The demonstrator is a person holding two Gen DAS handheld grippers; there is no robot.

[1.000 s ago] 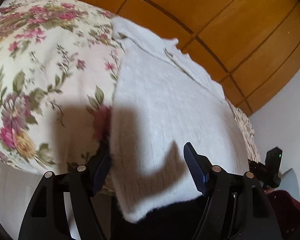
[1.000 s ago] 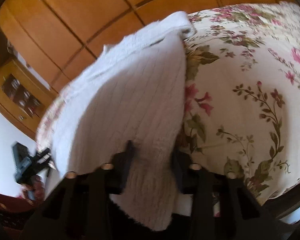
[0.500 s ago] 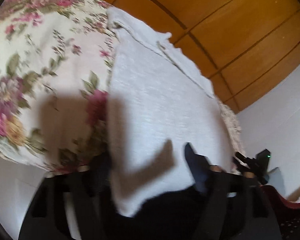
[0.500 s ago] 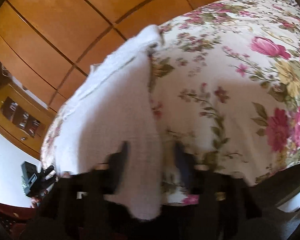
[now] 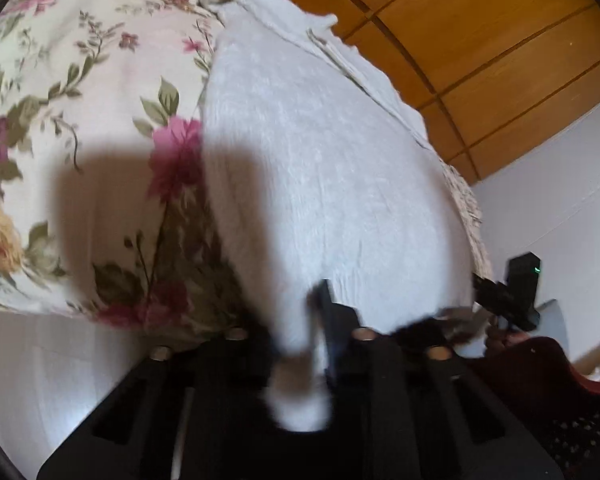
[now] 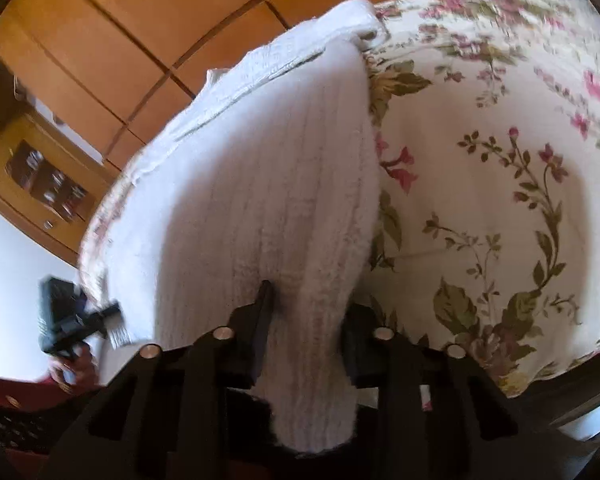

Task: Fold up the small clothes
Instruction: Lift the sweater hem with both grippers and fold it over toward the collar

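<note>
A white knitted garment is laid flat on a flower-print bedspread, its near edge hanging over the near side of the bed and a wooden wardrobe standing beyond the far side. The left gripper has just been closing and is seen pinched on the near left corner of the garment, a bunch of fabric being squeezed between its fingers. The right gripper has likewise just been closing and is seen clamped on the near right corner, a thick fold of knit being held between its fingers.
</note>
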